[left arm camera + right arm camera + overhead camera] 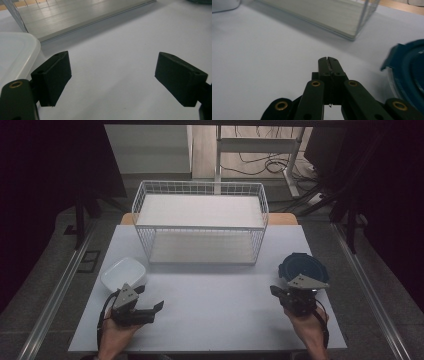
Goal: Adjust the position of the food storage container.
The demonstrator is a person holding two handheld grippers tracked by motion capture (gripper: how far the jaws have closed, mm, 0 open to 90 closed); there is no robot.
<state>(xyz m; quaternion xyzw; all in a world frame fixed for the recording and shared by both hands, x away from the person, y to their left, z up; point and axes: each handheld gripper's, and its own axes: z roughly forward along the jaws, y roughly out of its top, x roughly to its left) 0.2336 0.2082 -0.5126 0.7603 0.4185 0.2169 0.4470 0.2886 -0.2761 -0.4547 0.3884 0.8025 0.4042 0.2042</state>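
While both hover low: left gripper [150,306] jaws apart beside white container [123,272], right gripper [328,60] pressed together (nothing between) near blue lid [303,266].

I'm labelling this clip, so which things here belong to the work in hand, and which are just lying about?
In the work:
- left claw, open, beside the white container
- right claw, shut on nothing, next to the blue-lidded round container
- white wire rack, likely, centred on the table

Lying about:
- cables on the floor behind
- desk frame beyond the table

White tub [123,272] lidless; blue-lidded container [303,266] upright.
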